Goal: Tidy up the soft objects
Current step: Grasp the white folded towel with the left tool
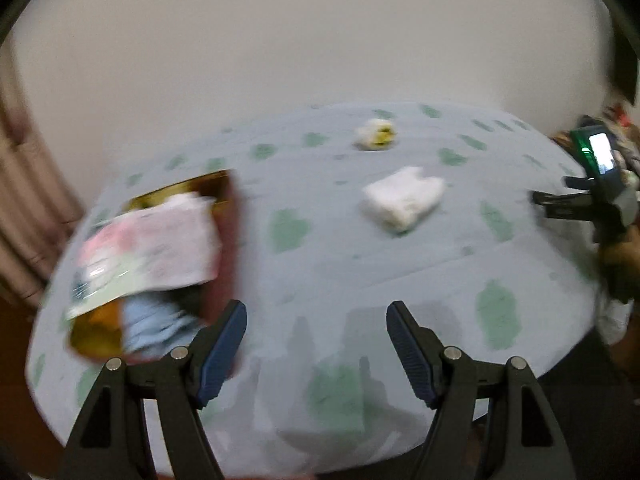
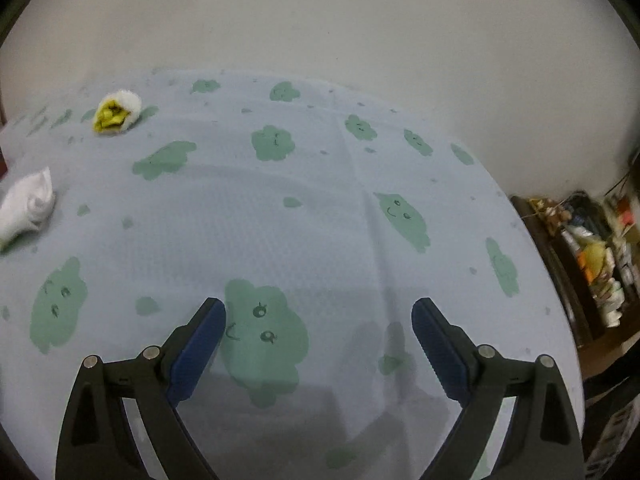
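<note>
Two cloth bundles (image 1: pixel 403 197) (image 1: pixel 376 133) on tablecloth (image 2: pixel 320 208), no legible text.

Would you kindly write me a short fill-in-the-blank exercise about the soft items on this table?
1. The folded white cloth lies on the ____ tablecloth printed with green clouds.
2. The rolled item farther back is white and ____.
3. The left gripper is open and holds ____.
4. Several cloths already sit in the ____ at the table's left side.

Missing words: blue; yellow; nothing; box
</note>
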`<state>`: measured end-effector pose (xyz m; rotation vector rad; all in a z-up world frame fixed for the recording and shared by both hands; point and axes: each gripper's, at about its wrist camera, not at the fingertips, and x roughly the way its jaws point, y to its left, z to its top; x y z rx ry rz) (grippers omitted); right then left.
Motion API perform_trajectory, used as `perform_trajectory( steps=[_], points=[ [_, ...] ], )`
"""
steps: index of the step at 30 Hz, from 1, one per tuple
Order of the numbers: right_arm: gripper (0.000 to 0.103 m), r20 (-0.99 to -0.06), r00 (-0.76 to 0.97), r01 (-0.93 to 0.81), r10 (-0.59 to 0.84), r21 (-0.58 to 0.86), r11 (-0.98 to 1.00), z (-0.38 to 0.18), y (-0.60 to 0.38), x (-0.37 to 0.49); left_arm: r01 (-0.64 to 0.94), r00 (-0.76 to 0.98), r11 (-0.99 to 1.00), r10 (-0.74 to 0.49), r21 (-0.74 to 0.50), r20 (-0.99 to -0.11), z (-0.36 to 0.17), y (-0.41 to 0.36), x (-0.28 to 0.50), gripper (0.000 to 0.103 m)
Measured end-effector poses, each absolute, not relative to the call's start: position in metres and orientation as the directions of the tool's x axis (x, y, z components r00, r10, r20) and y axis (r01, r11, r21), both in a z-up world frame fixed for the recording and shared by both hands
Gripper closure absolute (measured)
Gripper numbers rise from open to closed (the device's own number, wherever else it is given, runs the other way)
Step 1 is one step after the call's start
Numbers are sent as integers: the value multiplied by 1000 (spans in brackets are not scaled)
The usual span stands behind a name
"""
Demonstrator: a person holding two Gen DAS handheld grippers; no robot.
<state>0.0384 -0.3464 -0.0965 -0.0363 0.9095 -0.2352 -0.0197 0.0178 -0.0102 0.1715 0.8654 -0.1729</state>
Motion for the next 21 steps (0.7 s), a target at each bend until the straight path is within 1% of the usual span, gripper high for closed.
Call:
perform_trajectory(
  steps=[2,4,6,9,12,14,17,19,21],
  points=[
    [7,-793,577,178,-194,-110,978,-99,-349,41,248,597,969,-136,21,-790,-12,6,3,29],
    [7,-802,576,184,-160,-63,981,-103,-353,39,292,578,957,-167,11,-799,-12,-9,24,29],
    [7,-811,573,185,-122,-16,983,-107,-358,40,328,596,942,-153,66,-788,-12,-25,46,29],
    [6,-816,572,187,-80,35,982,-109,-362,40,475,573,872,-208,115,-792,-15,-48,70,29],
    [6,-817,572,182,-72,41,983,-110,-362,41,579,579,778,-182,244,-795,-25,-71,83,29],
    [6,-818,572,175,-61,50,983,-111,-363,42,613,583,733,-169,294,-795,-32,-76,93,29],
    [6,-820,571,172,-45,66,983,-112,-364,44,681,490,697,-204,226,-847,-42,-78,108,29],
    [6,-821,570,170,-38,73,983,-113,-365,44,699,459,683,-201,212,-865,-49,-81,116,29],
    [5,-822,569,168,-35,74,983,-113,-365,45,708,458,668,-190,228,-869,-52,-86,117,29]
  ],
)
